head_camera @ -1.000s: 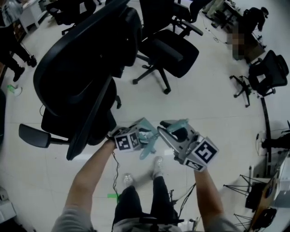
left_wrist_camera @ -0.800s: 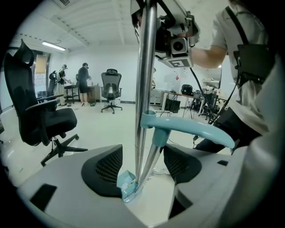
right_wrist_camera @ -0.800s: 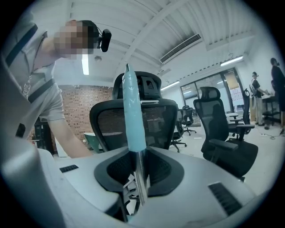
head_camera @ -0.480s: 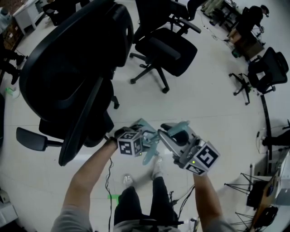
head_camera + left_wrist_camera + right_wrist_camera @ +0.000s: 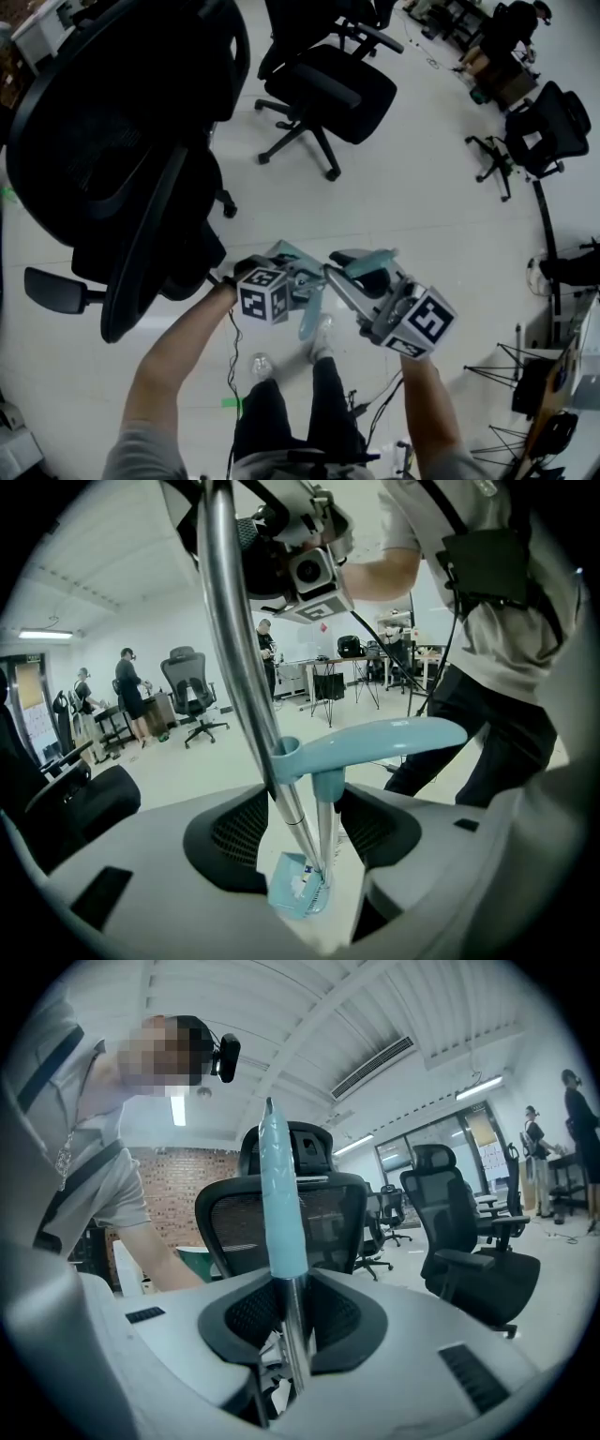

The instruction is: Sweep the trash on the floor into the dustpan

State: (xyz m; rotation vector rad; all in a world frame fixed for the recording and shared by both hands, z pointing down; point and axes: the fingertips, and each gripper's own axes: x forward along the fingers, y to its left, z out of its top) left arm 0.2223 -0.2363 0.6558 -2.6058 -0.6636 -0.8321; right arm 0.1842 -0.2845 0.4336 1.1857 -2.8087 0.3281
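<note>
Squarely, broom pole (image 5: pixel 284 1232) sits clamped in right tool (image 5: pixel 292 1330).

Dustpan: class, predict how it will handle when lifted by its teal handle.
Probably stiff: its pole looks like thin metal. Likely light, since the pan looks like thin plastic. It may swing, as the pan is far below the handle.

Pale tiled floor (image 5: pixel 422 216), black office chairs (image 5: pixel 328 84), teal dustpan (image 5: pixel 298 891) standing on it

Nearer chair (image 5: pixel 122 159) left of farther chair (image 5: pixel 328 84)
</note>
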